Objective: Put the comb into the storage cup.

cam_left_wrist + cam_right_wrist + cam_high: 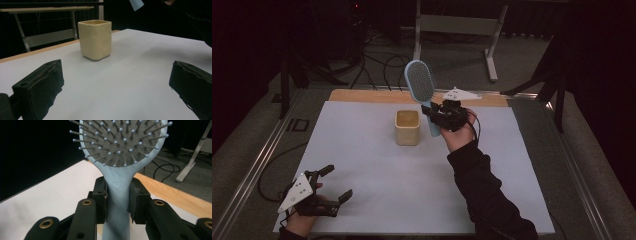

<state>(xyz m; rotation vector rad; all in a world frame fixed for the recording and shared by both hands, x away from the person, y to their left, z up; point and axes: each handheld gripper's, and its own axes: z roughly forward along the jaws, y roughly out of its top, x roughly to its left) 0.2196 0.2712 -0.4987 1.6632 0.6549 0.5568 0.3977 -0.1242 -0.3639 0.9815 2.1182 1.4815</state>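
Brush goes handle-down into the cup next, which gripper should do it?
Right. The right gripper is already clamped on the blue hairbrush handle, raised just beside the yellow cup. The left gripper sits open at the table's near corner, far from both.

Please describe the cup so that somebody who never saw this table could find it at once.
Look at the white sheet that covers the table. Near the middle of its far half stands the cup, upright, just left of the right gripper, which holds a blue hairbrush by the handle. The cup is pale yellow, squarish with rounded corners, open at the top, and stands alone, touching nothing else.
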